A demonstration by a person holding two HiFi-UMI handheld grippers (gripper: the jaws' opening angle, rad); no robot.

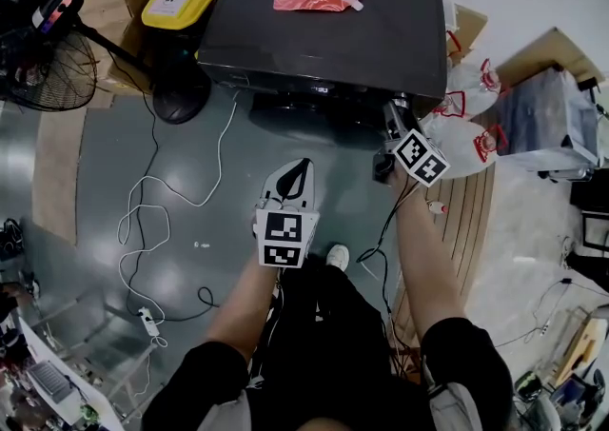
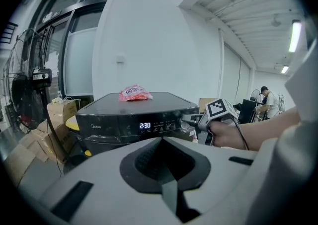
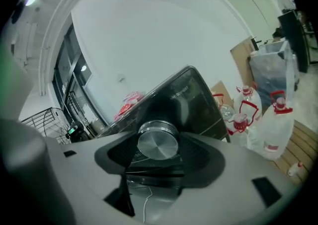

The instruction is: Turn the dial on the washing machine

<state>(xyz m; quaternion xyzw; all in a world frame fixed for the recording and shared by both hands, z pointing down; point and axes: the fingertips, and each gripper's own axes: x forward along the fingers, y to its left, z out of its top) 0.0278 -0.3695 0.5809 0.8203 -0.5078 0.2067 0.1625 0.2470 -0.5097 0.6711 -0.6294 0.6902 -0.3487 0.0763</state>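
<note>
Grey floor was spread before the washer (image 1: 324, 29). Its dial (image 3: 157, 140), at the panel's right end, was clasped head-on by the right gripper (image 1: 394, 118). The left gripper (image 1: 301, 170) was held clenched and empty, nearer and further left.

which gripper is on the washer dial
The right gripper, shut on the silver dial; the left gripper is shut on nothing, held back from the machine.

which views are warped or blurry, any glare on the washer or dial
Head view: fisheye curves the room's edges; the washing machine lid shows only soft sheen. Left gripper view: heavy barrel warp, dark corners, near fingers soft, display readable. Right gripper view: tilted, warped; the dial is sharp with a bright metal sheen.
</note>
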